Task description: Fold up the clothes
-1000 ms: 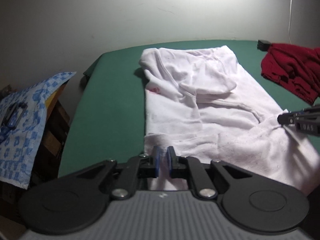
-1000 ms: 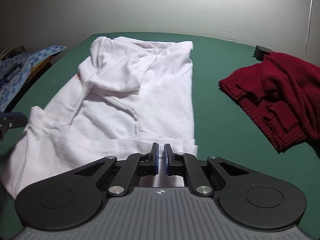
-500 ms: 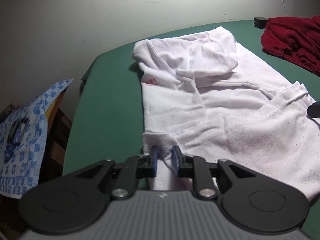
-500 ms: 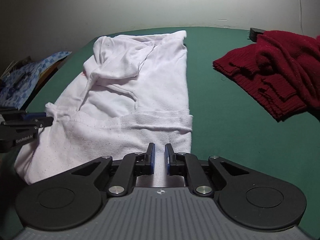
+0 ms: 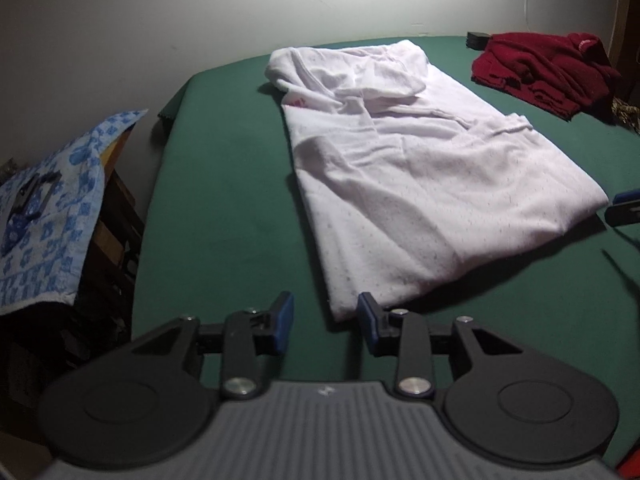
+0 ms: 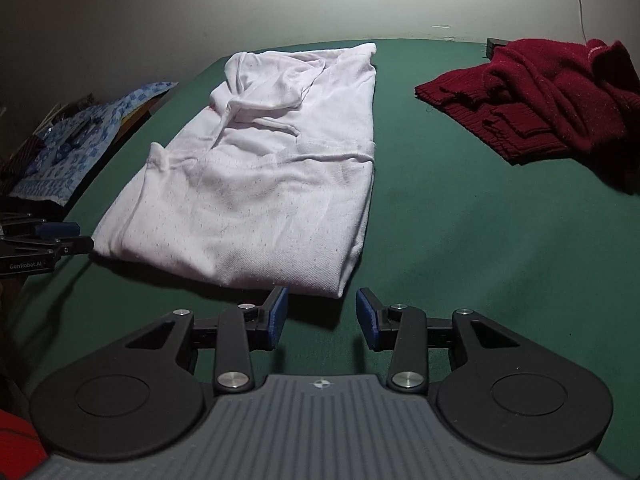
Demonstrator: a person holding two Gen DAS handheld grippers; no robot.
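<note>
A white shirt (image 5: 404, 168) (image 6: 256, 184) lies folded on the green table (image 5: 224, 216) (image 6: 460, 216), its lower half doubled back over the upper part. My left gripper (image 5: 324, 322) stands open just short of the shirt's near left corner, nothing between its blue pads. My right gripper (image 6: 322, 314) is open too, just short of the near right corner. Each gripper's tip shows at the edge of the other's view: the right gripper (image 5: 624, 208) and the left gripper (image 6: 52, 236).
A crumpled dark red sweater (image 5: 544, 68) (image 6: 540, 96) lies at the far right of the table with a small black box (image 5: 478, 38) behind it. A blue patterned cloth (image 5: 44, 204) (image 6: 76, 144) covers something off the table's left edge. A pale wall stands behind.
Both grippers were shut on the shirt's hem and have opened, letting it go. They have drawn back toward me, and the shirt now rests flat, folded in half.
</note>
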